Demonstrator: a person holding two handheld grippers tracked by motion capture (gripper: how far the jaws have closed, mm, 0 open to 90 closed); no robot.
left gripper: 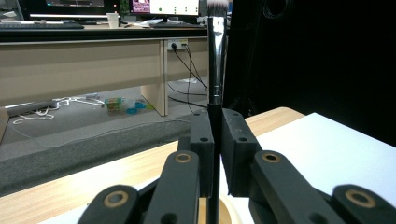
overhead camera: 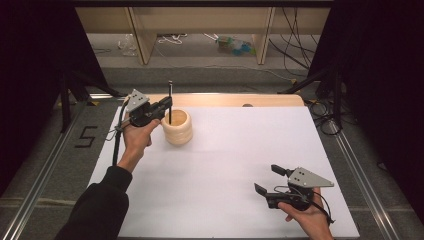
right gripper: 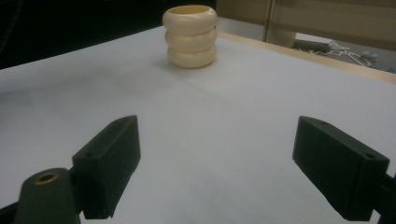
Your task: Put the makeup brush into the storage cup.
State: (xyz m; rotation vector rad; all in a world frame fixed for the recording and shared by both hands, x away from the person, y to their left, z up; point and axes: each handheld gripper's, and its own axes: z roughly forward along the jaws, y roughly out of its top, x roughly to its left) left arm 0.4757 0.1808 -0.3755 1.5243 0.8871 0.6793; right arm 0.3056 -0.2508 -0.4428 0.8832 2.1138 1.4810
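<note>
My white table (overhead camera: 225,165) lies bare between my hands, with a wooden edge at its 12 o'clock side and cables on the floor beyond. The cream ribbed holder (overhead camera: 177,127), three stacked rings with an open top, stands at about 10 o'clock on the table. My left gripper (overhead camera: 165,106) is clamped on a slim black brush (left gripper: 215,84), its long axis upright, bristle end up, lower end inside the holder. My right gripper (overhead camera: 266,180), at 5 o'clock, gapes wide and holds nothing.
</note>
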